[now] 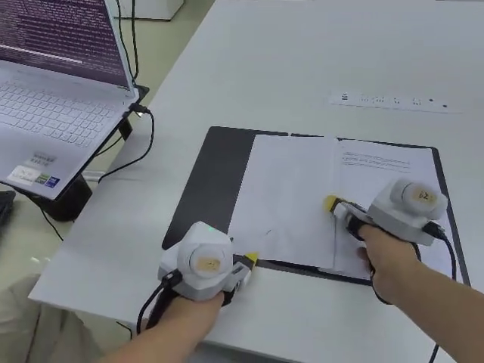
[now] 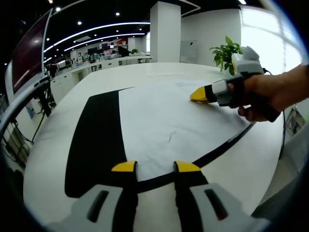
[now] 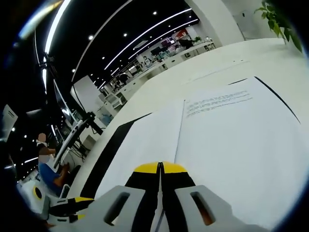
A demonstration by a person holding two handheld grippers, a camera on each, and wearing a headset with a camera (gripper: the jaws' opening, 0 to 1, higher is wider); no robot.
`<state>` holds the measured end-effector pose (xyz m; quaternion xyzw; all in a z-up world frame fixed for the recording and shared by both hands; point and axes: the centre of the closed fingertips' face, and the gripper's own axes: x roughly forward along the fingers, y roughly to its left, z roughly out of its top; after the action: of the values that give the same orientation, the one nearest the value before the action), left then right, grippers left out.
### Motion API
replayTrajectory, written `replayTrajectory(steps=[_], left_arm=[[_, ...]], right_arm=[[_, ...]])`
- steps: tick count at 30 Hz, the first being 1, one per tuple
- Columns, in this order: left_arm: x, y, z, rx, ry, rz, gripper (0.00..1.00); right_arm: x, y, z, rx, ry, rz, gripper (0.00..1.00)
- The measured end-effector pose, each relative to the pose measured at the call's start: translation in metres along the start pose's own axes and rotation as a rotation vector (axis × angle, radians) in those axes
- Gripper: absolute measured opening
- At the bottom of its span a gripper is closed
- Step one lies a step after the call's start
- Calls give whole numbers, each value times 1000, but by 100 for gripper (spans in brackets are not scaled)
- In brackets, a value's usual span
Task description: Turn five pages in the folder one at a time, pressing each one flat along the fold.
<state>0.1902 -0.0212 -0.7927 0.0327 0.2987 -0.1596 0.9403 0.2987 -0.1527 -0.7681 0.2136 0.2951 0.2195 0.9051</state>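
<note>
**Operator:** Where is the folder, and how will its pages handle?

**Technician:** The folder (image 1: 215,178) lies open and flat on the table (image 1: 302,53), with a laptop (image 1: 53,83) to its left. Its black cover shows along the left side. The turned page (image 1: 291,197) lies left of the fold and the printed page (image 1: 382,170) lies right of it. Judge the sheets as light, thin and flexible. They will probably buckle if pushed edge-on, crease if nipped hard, and cling to the sheet beneath.

**Operator:** Where should a page be taken?

**Technician:** At a free edge or near corner of the right-hand stack, one sheet only, with a light pinch. Flatten it with closed tips run along the fold, not along the free edge.

**Operator:** Jaw state and pose?

**Technician:** The left gripper (image 2: 156,167) has its jaws spread and holds nothing. Its tips sit low at the folder's near edge and point across the turned page. The right gripper (image 3: 159,167) has its jaws pressed together, tips down on the paper at or just beside the fold. Its hand comes in from the near right. Whether a sheet is caught between those jaws cannot be told.
</note>
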Motion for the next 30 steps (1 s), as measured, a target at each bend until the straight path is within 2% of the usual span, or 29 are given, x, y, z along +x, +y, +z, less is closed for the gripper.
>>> replayTrajectory(steps=[3,9,13,20,22,30], left_arm=[[1,0,0,-1,-2,1,29],[2,-1,0,0,-6,2,29],[2,-2,0,-1,-12,2,29],[1,-3,1,-8,-19,9,28],[1,-3,1,-9,-18,9,28],[2,-4,3,-11,-22,12,28]], right_arm=[[8,-1,6,-70,-9,5,0],[22,-1,20,-80,-33,-6,0],[32,-12,27,-79,-40,-25,0],[40,-13,41,-70,-60,-28,0],[50,-21,47,-64,-64,-28,0],[64,-26,64,-63,-82,-39,0]])
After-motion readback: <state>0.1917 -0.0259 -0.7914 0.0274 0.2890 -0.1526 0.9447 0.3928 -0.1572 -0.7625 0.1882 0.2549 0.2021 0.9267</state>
